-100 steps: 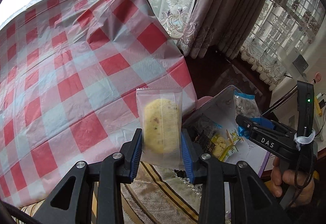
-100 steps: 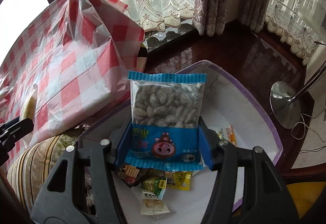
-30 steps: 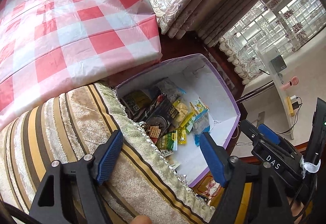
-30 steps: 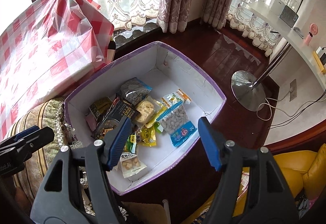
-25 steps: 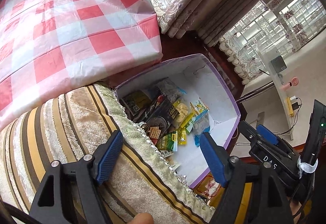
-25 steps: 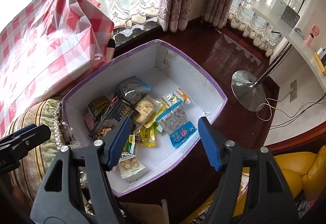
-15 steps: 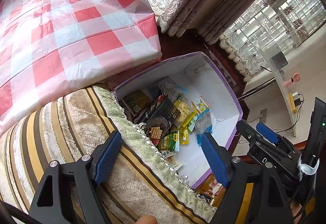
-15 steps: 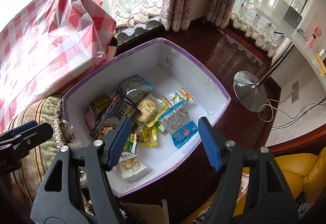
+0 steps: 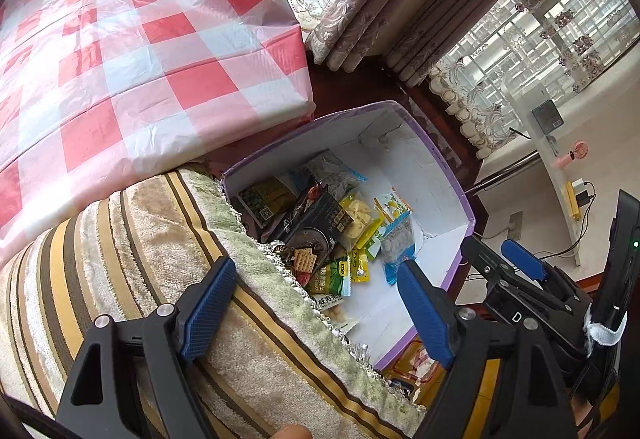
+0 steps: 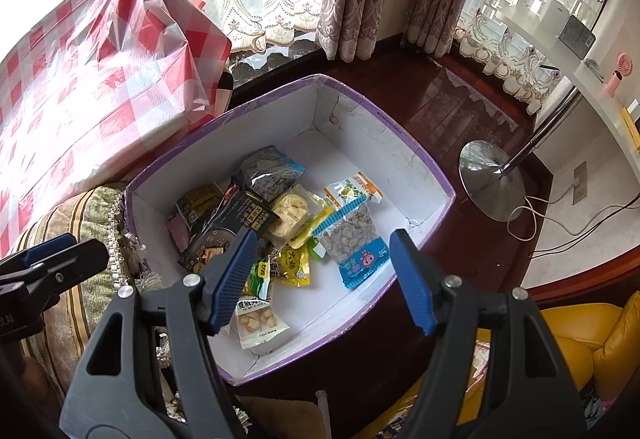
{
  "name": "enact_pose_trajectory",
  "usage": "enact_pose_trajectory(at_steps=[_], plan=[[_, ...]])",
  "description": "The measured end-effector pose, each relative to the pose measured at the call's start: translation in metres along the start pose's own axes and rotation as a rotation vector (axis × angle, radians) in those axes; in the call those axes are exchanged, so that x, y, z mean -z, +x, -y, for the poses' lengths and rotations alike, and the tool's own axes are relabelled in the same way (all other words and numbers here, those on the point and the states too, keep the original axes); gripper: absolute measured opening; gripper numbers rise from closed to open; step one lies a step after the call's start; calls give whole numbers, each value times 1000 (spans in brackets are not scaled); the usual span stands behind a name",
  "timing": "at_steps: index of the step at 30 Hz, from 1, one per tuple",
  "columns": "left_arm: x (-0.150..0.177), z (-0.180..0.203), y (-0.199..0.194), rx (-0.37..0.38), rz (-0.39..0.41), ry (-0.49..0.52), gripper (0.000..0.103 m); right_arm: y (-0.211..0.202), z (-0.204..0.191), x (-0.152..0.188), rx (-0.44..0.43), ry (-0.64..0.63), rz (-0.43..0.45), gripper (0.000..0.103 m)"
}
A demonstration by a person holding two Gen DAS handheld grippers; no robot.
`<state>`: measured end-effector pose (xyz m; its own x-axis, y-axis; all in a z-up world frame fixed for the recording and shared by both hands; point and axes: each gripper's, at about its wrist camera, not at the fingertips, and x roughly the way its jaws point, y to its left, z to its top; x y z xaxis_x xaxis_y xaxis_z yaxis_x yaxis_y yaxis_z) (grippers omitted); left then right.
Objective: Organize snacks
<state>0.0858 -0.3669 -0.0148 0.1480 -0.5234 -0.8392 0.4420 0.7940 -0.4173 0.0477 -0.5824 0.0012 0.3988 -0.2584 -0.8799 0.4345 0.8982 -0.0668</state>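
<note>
Both grippers are empty now. A few seconds back the left gripper (image 9: 316, 303) was clamped on a clear packet with a yellow cake in it, and the right gripper (image 10: 324, 279) had the blue-trimmed bag of nuts (image 10: 352, 239). That nut bag now lies in the purple-rimmed cardboard box (image 10: 400, 131), near its right wall, partly on top of the pile of other snack packets (image 10: 256, 215). A yellowish cake packet (image 10: 290, 213) sits mid-pile too; I'd guess it's the one the left gripper had, but I can't say for sure.

Right fingers (image 10: 234, 275) are spread wide with nothing between them, hanging above the box's near edge. The left gripper's jaws have just been opening a bit further, also with nothing between them; from its camera you mostly see the striped sofa arm (image 9: 120, 239) under the fingers (image 9: 208, 299), with the box just past it.

So the drop-off for this pair looks done. The checkered tablecloth (image 9: 120, 59) on the counter shows no snacks in the part that's visible, so either the task is close to finished or the rest is out of view. If there's more, next up is probably a swing back to the counter.
</note>
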Motion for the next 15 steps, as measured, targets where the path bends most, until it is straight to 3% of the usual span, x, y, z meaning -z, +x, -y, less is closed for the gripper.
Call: enact_pose_trajectory(at_steps=[15], plan=[[0, 0, 0, 0, 0, -1, 84, 1, -1, -1, -3, -9, -2, 72]])
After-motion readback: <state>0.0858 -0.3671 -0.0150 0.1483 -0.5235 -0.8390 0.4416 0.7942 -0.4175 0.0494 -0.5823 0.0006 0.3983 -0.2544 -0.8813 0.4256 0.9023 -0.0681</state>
